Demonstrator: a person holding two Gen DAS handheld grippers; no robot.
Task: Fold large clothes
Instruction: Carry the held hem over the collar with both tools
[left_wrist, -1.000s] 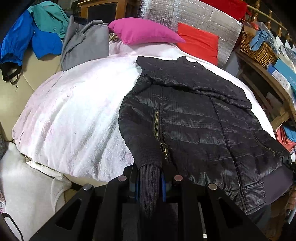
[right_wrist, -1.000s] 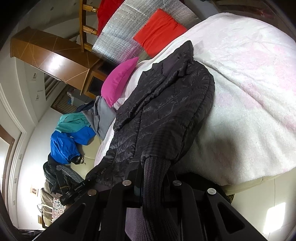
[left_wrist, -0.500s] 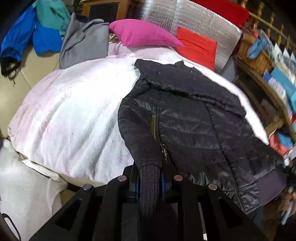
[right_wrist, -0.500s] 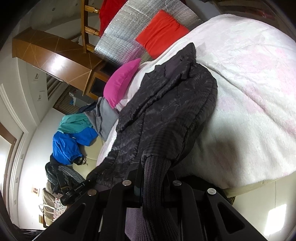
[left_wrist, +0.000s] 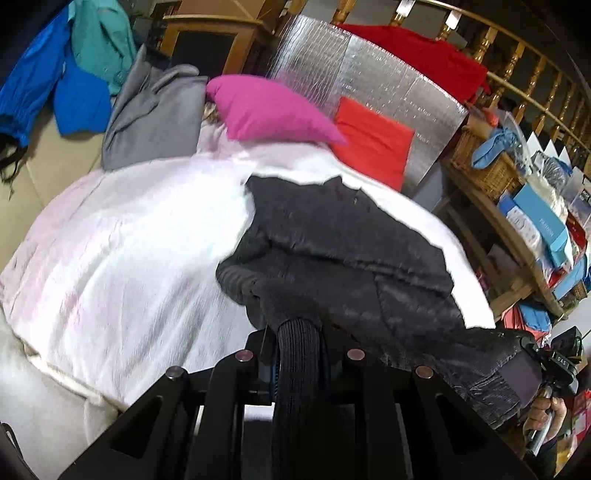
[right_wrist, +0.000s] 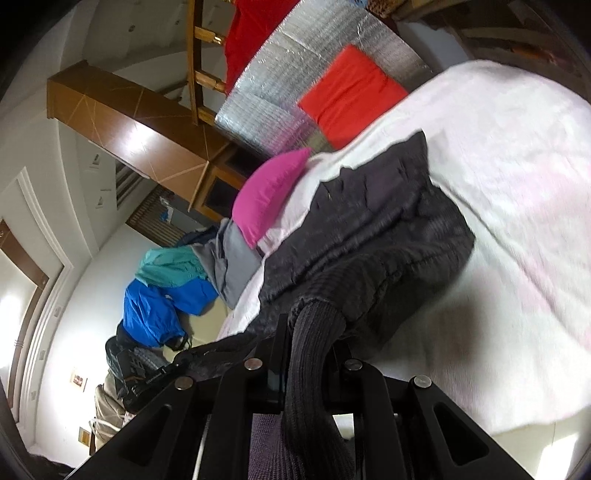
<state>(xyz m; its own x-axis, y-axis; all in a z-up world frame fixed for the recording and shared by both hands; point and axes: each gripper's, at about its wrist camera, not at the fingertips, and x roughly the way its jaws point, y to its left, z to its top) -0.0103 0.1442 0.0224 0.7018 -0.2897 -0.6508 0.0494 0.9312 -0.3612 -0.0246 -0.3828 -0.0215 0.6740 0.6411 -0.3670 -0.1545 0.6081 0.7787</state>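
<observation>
Between the fingers of my left gripper (left_wrist: 297, 354) sits 1 ribbed cuff (left_wrist: 295, 343) of the black jacket (left_wrist: 351, 236), pinched tight. My right gripper (right_wrist: 308, 354) is pressed the same way on the other ribbed cuff (right_wrist: 314, 332). So both tongs hold a sleeve end, 1 each.

From 1 second ago the change is clear: the jacket was lying flat and open, with the zipper visible, and now both sleeves are lifted and carried forward over the body. The quilted front is bunched up under the cuffs and the pictures are blurred from motion. The jacket lies on the white blanket (left_wrist: 122, 236), with its collar toward the pink pillow (left_wrist: 266, 107) and the red cushion (left_wrist: 373, 144).

I judge this is the sleeve fold in progress. Next I must lay the 2 sleeves flat across the chest before releasing; the slippery fabric may slide back.
</observation>
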